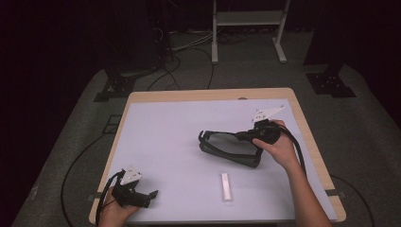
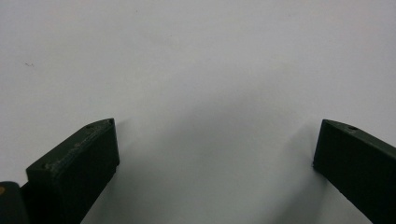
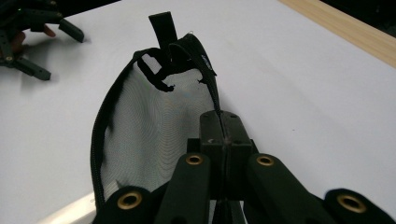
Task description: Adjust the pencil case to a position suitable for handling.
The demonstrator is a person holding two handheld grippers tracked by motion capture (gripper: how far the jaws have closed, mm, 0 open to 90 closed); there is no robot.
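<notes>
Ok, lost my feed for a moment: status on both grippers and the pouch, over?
Right gripper shut on mesh pouch rim, pouch mouth open. Left gripper open, empty, near table corner. White bar lies beside pouch, not touching.

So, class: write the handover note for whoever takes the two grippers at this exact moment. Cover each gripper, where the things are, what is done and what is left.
Right gripper: jaws shut on the zip edge of the black mesh pouch, holding its mouth open at mid-table, right of centre.
Left gripper: jaws open, nothing between them, low over the white table at its near left corner.
White bar: lies flat near the front edge, just outside the pouch, untouched.
Done: pouch gripped and held open.
Left, probably: pick up the bar with the left gripper and put it into the pouch.
</notes>
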